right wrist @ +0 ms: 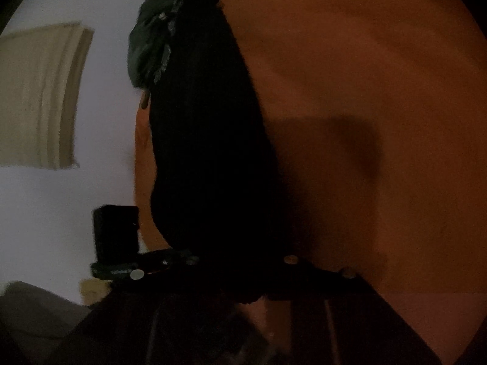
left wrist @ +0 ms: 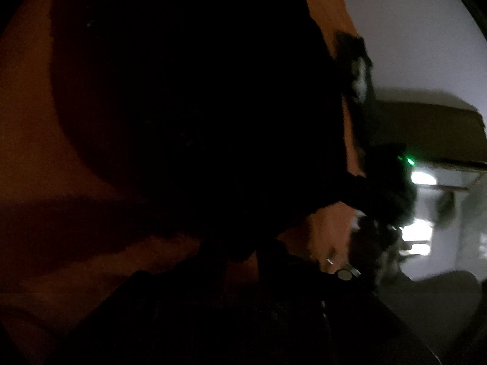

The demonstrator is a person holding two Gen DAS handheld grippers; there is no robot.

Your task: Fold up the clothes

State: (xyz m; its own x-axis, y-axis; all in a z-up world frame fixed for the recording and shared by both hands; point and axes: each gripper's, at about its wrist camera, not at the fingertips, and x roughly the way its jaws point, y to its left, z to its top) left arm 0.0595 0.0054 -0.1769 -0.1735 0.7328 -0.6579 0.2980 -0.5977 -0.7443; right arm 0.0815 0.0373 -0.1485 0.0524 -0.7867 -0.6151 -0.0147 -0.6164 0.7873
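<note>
Hanging dark and close before both cameras: a black garment [left wrist: 194, 106], filling the middle of the left wrist view and running as a tall dark column [right wrist: 207, 152] through the right wrist view. Behind and around it, an orange cloth surface [left wrist: 27, 140], seen again across the right side of the right wrist view [right wrist: 365, 76].

Left gripper [left wrist: 231, 255]: too dark to make out the fingertips; black fabric bunched right at the spot where the jaws meet, apparently pinched there, jaws close together. Cannot tell from the dim picture how much cloth sits between them.

Right gripper [right wrist: 258, 298]: same murk; lower end of the black garment gathered down into the mouth of the jaws, which seem nearly closed on it. Exact contact of the pads not visible.

Far end of the garment showing a greyish-green patch [right wrist: 152, 30] at top of the right wrist view. Beyond, a pale wall [right wrist: 100, 121] with a beige panel [right wrist: 39, 97] on the left. In the left wrist view, a small green light [left wrist: 409, 160] on a dark device near the right edge.
</note>
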